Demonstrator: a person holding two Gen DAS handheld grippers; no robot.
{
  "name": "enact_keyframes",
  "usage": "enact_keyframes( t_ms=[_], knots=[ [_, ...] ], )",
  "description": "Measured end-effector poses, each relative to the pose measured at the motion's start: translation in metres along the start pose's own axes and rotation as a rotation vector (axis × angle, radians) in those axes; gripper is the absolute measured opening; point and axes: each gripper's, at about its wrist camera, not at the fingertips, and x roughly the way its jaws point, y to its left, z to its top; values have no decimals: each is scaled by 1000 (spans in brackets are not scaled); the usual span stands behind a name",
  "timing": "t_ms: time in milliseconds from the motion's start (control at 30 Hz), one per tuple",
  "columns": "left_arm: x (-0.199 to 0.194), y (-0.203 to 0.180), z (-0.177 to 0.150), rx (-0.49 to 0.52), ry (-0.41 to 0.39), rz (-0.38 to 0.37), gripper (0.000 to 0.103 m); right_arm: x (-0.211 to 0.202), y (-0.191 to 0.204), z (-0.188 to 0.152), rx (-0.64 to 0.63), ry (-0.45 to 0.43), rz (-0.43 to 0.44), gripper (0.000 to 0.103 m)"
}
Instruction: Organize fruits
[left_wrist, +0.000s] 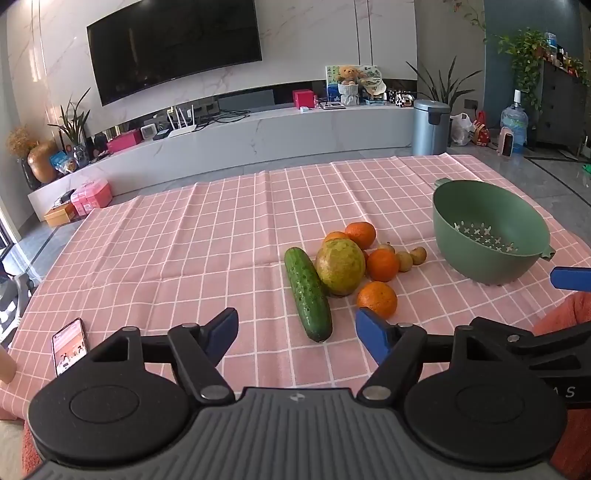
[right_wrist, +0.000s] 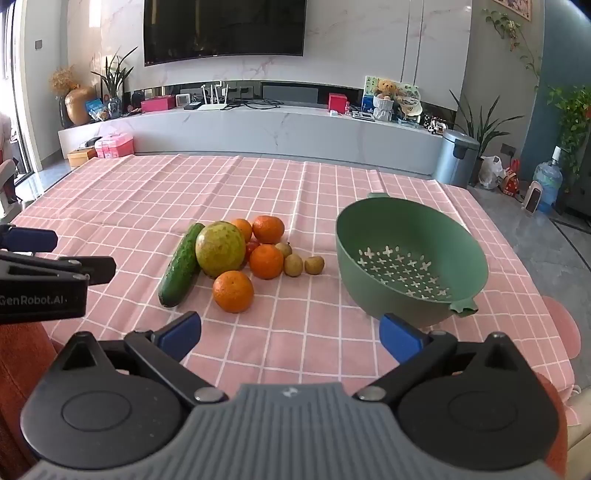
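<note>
A heap of produce lies mid-table on the pink checked cloth (left_wrist: 184, 240): a cucumber (left_wrist: 308, 293), a big yellow-green fruit (left_wrist: 340, 266), several oranges (left_wrist: 376, 299) and three small brown fruits (left_wrist: 410, 257). To their right stands an empty green colander (left_wrist: 491, 236). My left gripper (left_wrist: 297, 334) hovers open just short of the cucumber's near end, with nothing between its blue pads. In the right wrist view the cucumber (right_wrist: 181, 266), big fruit (right_wrist: 220, 249), oranges (right_wrist: 232, 291) and colander (right_wrist: 410, 258) lie ahead. My right gripper (right_wrist: 290, 336) is open and empty, near the table's front edge.
A phone (left_wrist: 69, 345) lies on the cloth at the near left. The other gripper's body (right_wrist: 40, 280) juts in from the left of the right wrist view. Beyond the table are a TV wall, a low white shelf and a metal bin (right_wrist: 456, 158).
</note>
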Motion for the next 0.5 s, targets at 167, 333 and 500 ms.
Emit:
enact_keyframes(
  t_ms=[167,333,500],
  knots=[
    [5,6,-2,-9,6,-10,80,0,1,1,-2,-2,4,99],
    [3,6,-3,-9,12,-14,78,1,0,-6,-2,0,6,99],
    [4,-1,-1,-5,15,-10,78,2,0,-7,-5,8,2,99]
  ],
)
